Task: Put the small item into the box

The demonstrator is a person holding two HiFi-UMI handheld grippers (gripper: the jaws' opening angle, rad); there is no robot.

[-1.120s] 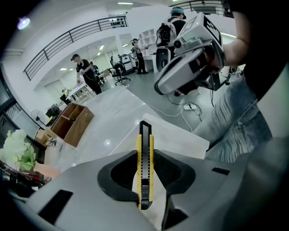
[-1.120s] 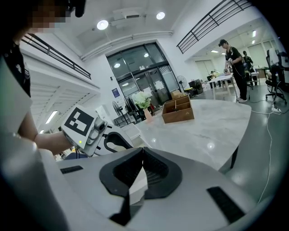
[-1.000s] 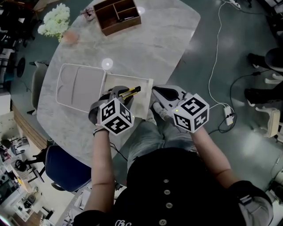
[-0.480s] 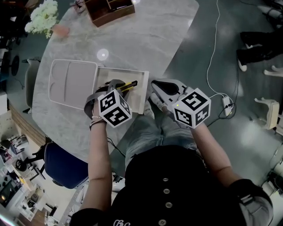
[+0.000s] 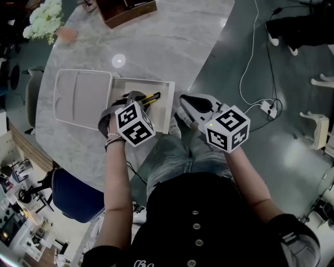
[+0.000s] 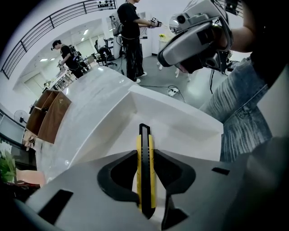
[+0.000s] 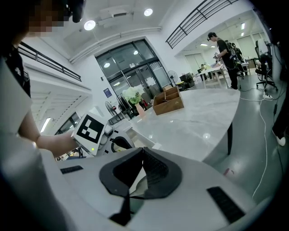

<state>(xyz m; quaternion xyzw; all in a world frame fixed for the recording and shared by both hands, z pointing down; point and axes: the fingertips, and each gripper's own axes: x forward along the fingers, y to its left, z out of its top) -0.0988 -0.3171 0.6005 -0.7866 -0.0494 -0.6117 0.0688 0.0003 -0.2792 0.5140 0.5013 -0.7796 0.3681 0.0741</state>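
Head view: from above the person, facing steeply down; left gripper and right gripper sit mid-frame, and the table spreads toward 11 o'clock.
Left gripper view: very near, looking along its jaws and the utility knife into the box; right gripper at 1 o'clock.
Right gripper view: low, looking across the table; left gripper's marker cube at 9 o'clock.
Shared: table and wooden organizer in all three; box in the head and left gripper views.

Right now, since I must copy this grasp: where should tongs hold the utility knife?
Take the utility knife by its rear half, coming from behind the butt and squeezing the long yellow sides, as the left tongs do: the slim body runs straight along them.
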